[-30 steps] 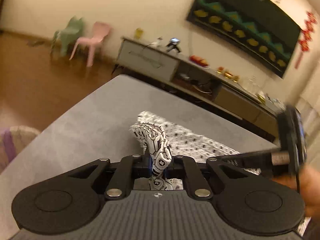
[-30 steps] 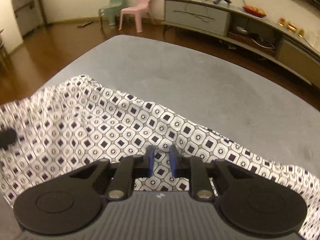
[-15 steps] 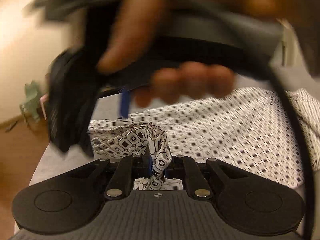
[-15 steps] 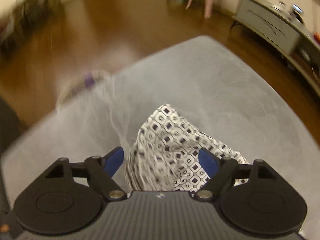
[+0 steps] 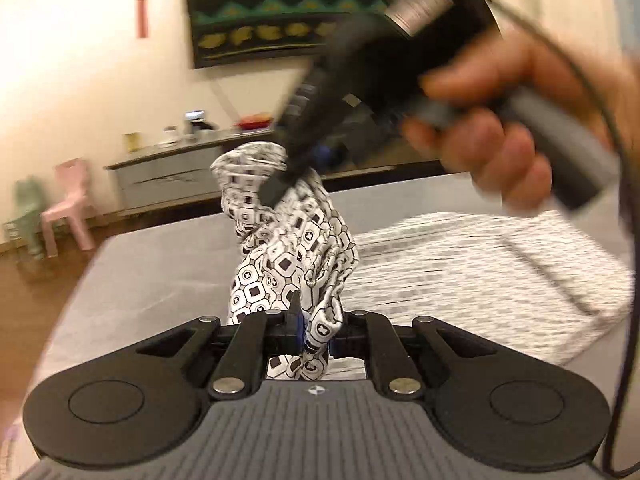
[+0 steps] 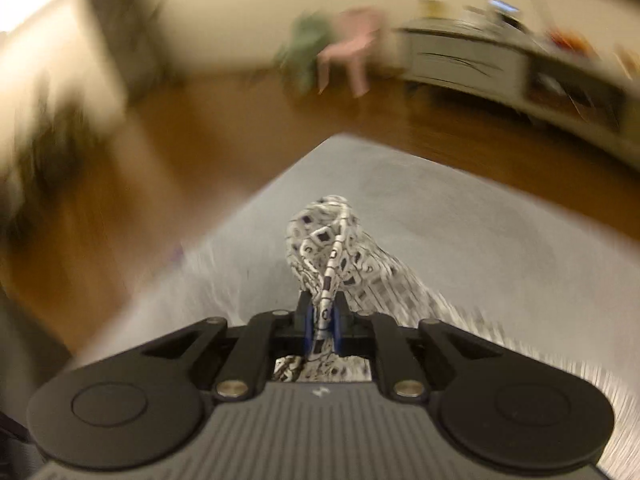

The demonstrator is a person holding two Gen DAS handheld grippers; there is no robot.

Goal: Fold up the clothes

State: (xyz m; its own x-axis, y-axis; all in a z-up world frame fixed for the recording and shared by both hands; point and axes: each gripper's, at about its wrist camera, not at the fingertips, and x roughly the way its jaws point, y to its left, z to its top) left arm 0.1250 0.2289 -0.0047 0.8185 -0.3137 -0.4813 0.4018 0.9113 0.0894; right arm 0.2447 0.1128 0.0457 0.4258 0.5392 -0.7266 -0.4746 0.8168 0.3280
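We hold the patterned garment (image 5: 288,264) in both grippers over the grey table (image 5: 152,276), which serves as our landmark. The left gripper (image 5: 316,328) is clamped on a bunched fold of the cloth, the fabric squeezed between its blue pads and spilling out below them. The right gripper (image 6: 320,320) has its jaws closing, and in its own view a narrow twist of the same fabric sits pinched between the two blue pads.

In the left wrist view the lifted part of the garment forms a rope-like column whose long axis runs from our left gripper up and away from the table, leaning slightly left, to the tip of the right gripper (image 5: 280,184) above it. The rest of the garment lies flat on the table, spreading to the right of that column towards the table's right edge. In the right wrist view the gathered cloth points away from the pads over the table, ending in a rounded knob (image 6: 324,220), while the remainder trails down to the table at the right.

The hand (image 5: 492,120) around the right gripper's handle is blurred, and it and the gripper body hide much of the wall hanging (image 5: 260,20) beyond the table. A cable (image 5: 624,240) runs down the right edge and is cut off. The far side of the table behind the column is hidden. The right wrist view is heavily smeared: the floor (image 6: 200,140), the pink chair (image 6: 352,48) and the sideboard (image 6: 472,60) past the table are only vague shapes, and we cannot make out the flat cloth's pattern there.
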